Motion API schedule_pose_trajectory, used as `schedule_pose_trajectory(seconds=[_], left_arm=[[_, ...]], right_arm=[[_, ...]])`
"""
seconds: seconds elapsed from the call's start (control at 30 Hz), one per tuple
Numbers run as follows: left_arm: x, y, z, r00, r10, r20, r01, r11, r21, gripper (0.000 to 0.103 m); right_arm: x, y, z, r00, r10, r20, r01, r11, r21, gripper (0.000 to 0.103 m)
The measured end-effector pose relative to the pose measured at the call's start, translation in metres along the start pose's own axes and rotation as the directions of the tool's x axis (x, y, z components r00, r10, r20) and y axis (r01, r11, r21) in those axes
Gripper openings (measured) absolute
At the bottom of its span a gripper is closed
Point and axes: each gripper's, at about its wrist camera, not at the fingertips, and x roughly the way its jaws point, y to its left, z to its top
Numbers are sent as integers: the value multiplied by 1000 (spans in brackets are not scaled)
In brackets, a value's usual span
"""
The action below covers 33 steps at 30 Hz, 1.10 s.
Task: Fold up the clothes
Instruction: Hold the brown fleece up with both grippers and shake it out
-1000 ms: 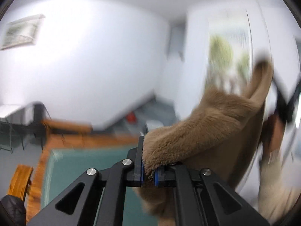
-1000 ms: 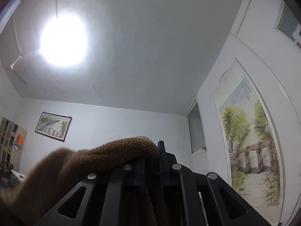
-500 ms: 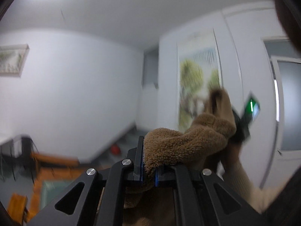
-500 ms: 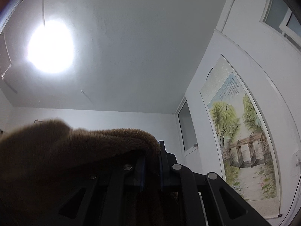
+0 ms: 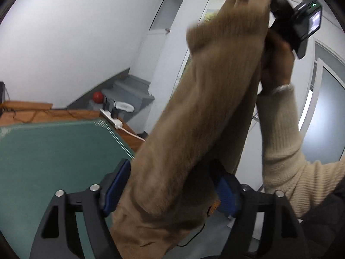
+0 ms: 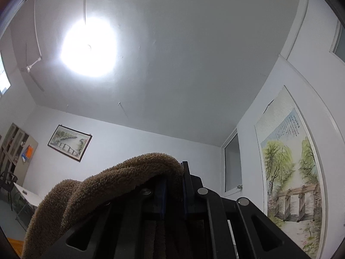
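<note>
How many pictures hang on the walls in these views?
2. A small framed landscape on the far wall, left; a tall tree scroll painting on the right wall, mostly hidden behind the brown garment in the left view.

No text, label, brand or number is showing clearly enough to be read in either view. The tall scroll painting [image 6: 291, 172] hanging on the wall in the right wrist view is carrying a column of small writing near its upper right corner, but the characters are coming through too small and soft to make out. The small lit screen [image 5: 315, 20] on the back of the camera unit, at the upper right of the left wrist view, is showing nothing legible.
</note>
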Motion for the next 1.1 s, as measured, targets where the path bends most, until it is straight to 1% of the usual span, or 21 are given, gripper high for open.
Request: schedule_pose_trajectory(seconds=[0.07,0.17,0.2,0.23,0.27,0.3,0.33,0.4,0.47,0.5,0.53,0.6,0.63,0.7,0.73,0.77,0.83,0.9,1.03,1.07,1.1], left_arm=[[8,6,-4,1000,-21,-19,20,999,-25,80],[15,20,-4,999,-33,1,32,996,-86,79],[15,26,-7,999,-41,7,42,992,-123,75],[11,37,-3,998,-61,13,63,984,-170,57],[8,44,0,998,-61,16,63,977,-204,34],[4,52,3,998,-60,19,62,969,-237,24],[-4,57,7,999,-14,39,23,970,-243,13],[-31,65,18,992,78,100,-50,965,-256,12],[-67,68,31,969,165,184,-110,955,-277,12],[-87,65,37,949,211,236,-143,950,-276,11],[-111,58,46,916,265,300,-188,947,-261,11],[-141,35,60,853,343,394,-282,937,-205,11],[-155,24,66,815,376,440,-330,927,-180,12],[-185,0,79,730,429,532,-427,894,-136,12],[-191,-11,85,694,445,566,-471,875,-111,12],[-193,-20,90,663,454,595,-506,858,-89,12],[-196,-29,102,625,454,635,-547,835,-58,14],[-200,-39,105,595,449,667,-578,815,-33,15],[-215,-51,108,533,473,702,-664,748,-1,15],[-222,-55,106,527,479,703,-673,740,0,16],[-220,-52,104,526,483,700,-674,738,-2,16]], right_arm=[[1,-1,-1,1000,-4,-5,4,1000,-4,12],[1,-6,-3,1000,-24,-16,24,1000,-6,12],[1,-8,-4,999,-33,-21,32,999,-11,12],[1,-12,-5,999,-42,-27,42,999,-18,12],[1,-15,-7,998,-52,-33,52,998,-25,12],[1,-18,-8,997,-62,-40,61,998,-32,12],[0,-21,-12,996,-72,-53,70,997,-40,12],[-4,-26,-21,993,-92,-78,88,995,-55,12],[-7,-34,-30,986,-123,-108,117,991,-65,12],[-9,-41,-37,983,-133,-130,127,990,-52,12],[-11,-48,-44,978,-143,-151,138,990,-39,12],[-13,-59,-57,970,-151,-188,152,988,-10,12],[-13,-63,-64,967,-153,-206,157,988,2,12],[-15,-64,-75,963,-153,-220,158,987,5,12],[-18,-63,-77,964,-152,-220,158,987,7,12],[-21,-62,-79,964,-150,-219,157,988,12,12],[-24,-65,-80,967,-139,-212,150,988,38,12],[-26,-69,-79,971,-118,-207,137,987,79,12],[-28,-76,-74,979,-82,-187,109,984,139,12],[-31,-76,-72,980,-82,-180,107,985,137,12],[-34,-75,-69,982,-79,-170,103,986,134,12]])
